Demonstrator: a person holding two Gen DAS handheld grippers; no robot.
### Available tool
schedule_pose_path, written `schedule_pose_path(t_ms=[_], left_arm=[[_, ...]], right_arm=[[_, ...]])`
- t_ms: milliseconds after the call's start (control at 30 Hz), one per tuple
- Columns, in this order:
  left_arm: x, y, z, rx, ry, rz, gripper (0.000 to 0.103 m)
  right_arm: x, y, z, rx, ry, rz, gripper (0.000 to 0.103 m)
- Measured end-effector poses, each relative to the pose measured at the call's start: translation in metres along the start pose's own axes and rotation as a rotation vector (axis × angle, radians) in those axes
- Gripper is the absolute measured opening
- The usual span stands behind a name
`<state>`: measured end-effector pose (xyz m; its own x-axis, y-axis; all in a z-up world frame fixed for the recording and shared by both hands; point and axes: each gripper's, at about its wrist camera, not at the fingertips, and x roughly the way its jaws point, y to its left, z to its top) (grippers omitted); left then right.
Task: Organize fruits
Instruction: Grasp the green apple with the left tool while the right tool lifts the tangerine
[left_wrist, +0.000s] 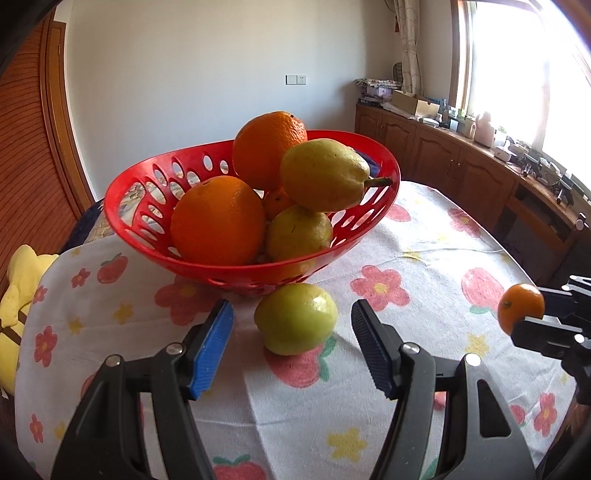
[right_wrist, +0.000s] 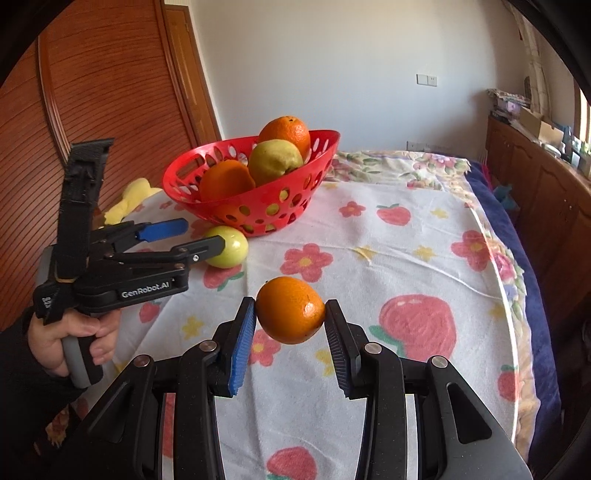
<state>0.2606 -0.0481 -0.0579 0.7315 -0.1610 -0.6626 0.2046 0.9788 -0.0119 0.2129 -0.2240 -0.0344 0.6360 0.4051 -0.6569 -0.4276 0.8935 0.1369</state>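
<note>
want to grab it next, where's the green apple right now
The green apple lies on the floral cloth just in front of the red basket, between the left gripper's open jaws, untouched.

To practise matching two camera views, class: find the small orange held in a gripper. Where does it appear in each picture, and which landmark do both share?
Left wrist view: small orange at the far right edge, clamped in the right gripper, above the cloth.
Right wrist view: low centre, between that gripper's pads.
Shared landmark: the red basket of fruit.
</note>
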Motion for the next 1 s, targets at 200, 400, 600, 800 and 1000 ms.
schedule_pose_path(t_ms=[200,400,600,800,1000], left_arm=[[0.018,-0.002,0.003,0.002,0.043,0.038,0.067],[0.029,-0.001,0.005,-0.012,0.072,0.024,0.067],[0.035,-0.003,0.005,0.004,0.097,0.009,0.060],[0.028,0.000,0.002,0.014,0.103,-0.016,0.055],[0.009,0.001,-0.012,0.003,0.095,-0.027,0.055]], right_arm=[[0.002,-0.004,0.006,-0.006,-0.002,0.006,0.038],[0.006,-0.006,0.008,-0.015,0.010,0.013,0.038],[0.008,-0.006,0.012,-0.020,0.020,0.015,0.038],[0.002,-0.002,0.017,-0.028,0.011,0.015,0.038],[0.004,0.005,0.018,-0.042,0.015,0.015,0.038]])
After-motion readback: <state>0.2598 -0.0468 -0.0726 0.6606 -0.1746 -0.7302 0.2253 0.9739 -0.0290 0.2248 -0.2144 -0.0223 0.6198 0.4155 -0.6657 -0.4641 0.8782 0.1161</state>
